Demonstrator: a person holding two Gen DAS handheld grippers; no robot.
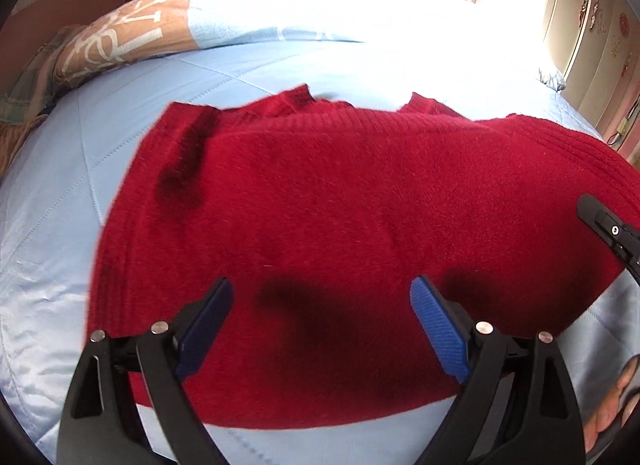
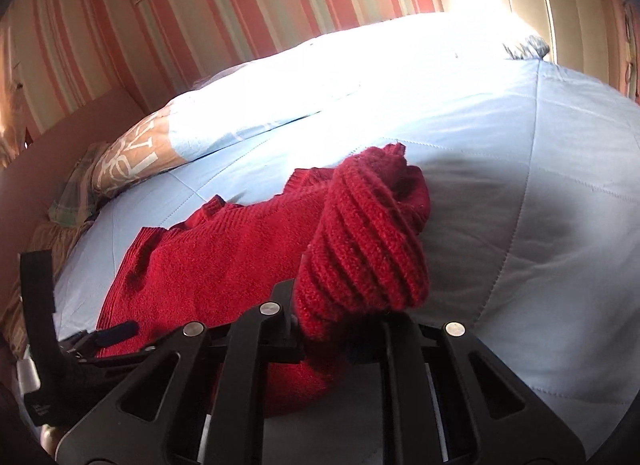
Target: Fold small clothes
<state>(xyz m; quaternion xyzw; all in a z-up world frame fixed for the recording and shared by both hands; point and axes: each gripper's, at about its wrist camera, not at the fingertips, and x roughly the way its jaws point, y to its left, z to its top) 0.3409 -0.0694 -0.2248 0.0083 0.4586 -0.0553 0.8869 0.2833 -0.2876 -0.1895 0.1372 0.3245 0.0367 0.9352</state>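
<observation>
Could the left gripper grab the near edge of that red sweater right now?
Probably yes: the left gripper hangs open right above the red sweater, nothing lies between them, and the near hem is bare.

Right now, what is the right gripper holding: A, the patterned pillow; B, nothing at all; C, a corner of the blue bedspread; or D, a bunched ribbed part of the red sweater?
D: in the right wrist view the right gripper is shut on a bunched ribbed part of the red sweater, lifted above the blue bedspread.
</observation>
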